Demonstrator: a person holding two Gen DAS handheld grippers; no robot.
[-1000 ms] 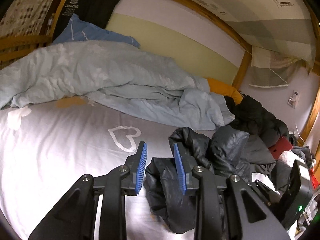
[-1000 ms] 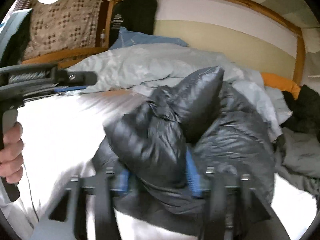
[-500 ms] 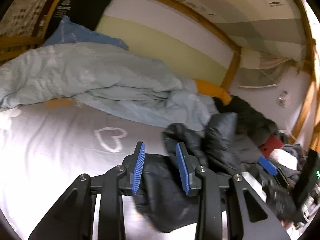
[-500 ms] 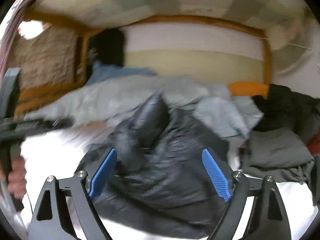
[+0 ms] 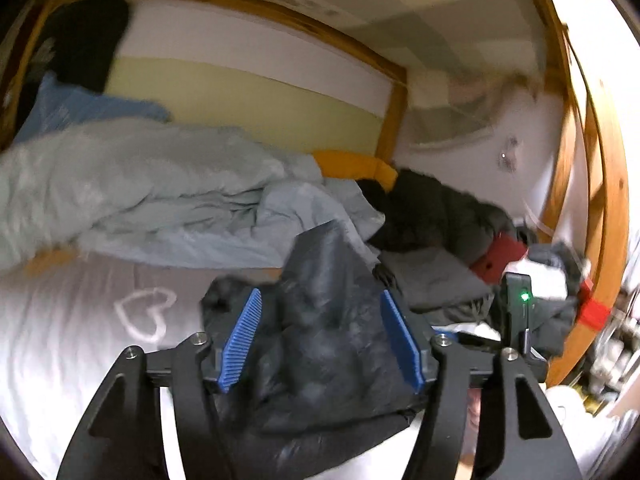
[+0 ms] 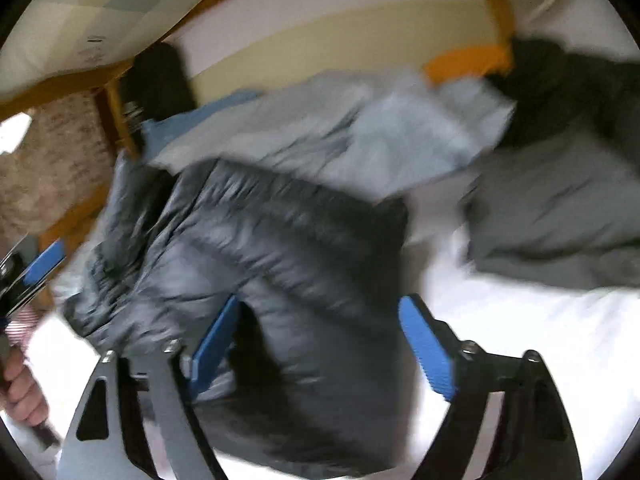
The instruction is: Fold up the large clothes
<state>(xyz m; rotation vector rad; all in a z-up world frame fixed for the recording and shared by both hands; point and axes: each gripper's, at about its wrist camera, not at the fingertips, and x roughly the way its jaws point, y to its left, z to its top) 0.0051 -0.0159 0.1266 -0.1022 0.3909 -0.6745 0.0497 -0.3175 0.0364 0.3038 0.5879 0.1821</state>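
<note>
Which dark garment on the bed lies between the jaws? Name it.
The shiny black puffer jacket, bunched on the white sheet. The matte grey garment and the black coat lie farther back.

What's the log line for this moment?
task: fold jacket | left gripper: opening, jacket between pads | right gripper: closing, jacket between pads, no clear grip | jacket on bed

Both fisheye views are dim, warm-lit and bent at black corners; motion blur smears the right-wrist picture heavily, and the white sheet (image 6: 540,320) glares, blown out at lower right
</note>
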